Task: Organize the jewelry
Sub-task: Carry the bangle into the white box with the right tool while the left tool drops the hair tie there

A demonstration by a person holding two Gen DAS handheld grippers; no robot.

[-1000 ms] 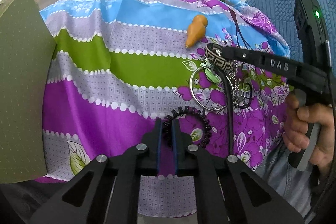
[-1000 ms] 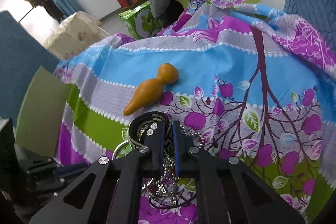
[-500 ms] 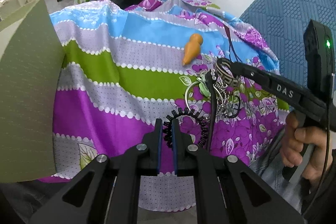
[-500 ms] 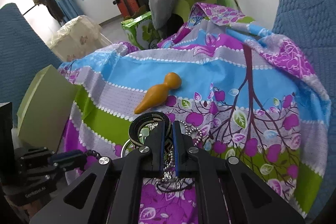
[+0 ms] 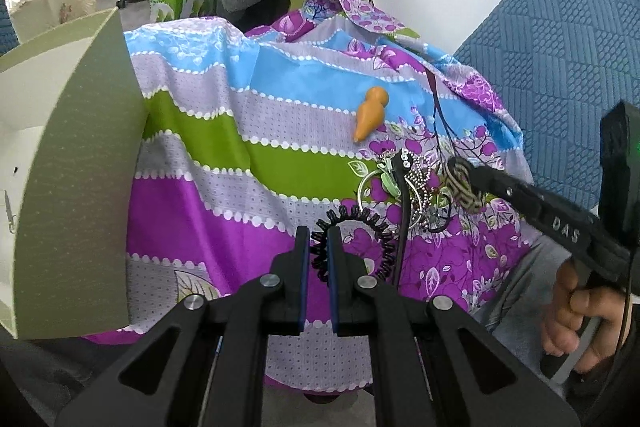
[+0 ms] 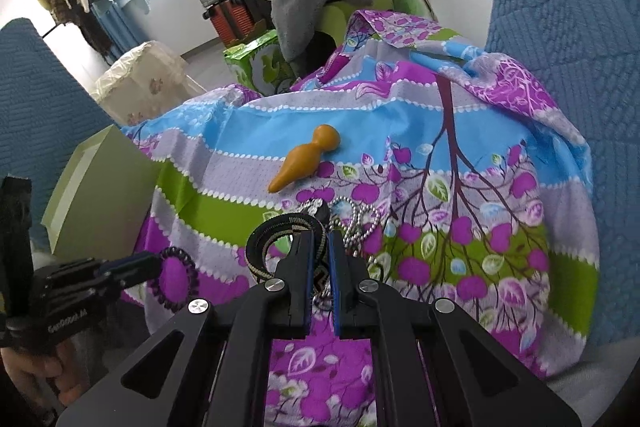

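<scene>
The black coil bracelet is pinched in the nearly closed left tongs, lifted off the floral cloth. The green box sits off to their left, so the left hand's closest. The right tongs are clamped on the patterned bangle, beside the chain pile.

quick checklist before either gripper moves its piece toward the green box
1. Left gripper shut on black coil bracelet: ok.
2. Right gripper shut on patterned woven band: ok.
3. Band free of bead chain: cannot tell, the chain lies right beside the jaws.
4. Coil bracelet clear of silver hoop: cannot tell, they overlap in view.
5. Green box open: ok, pale inside shows.
6. Orange gourd-shaped piece out of the way: ok.
</scene>
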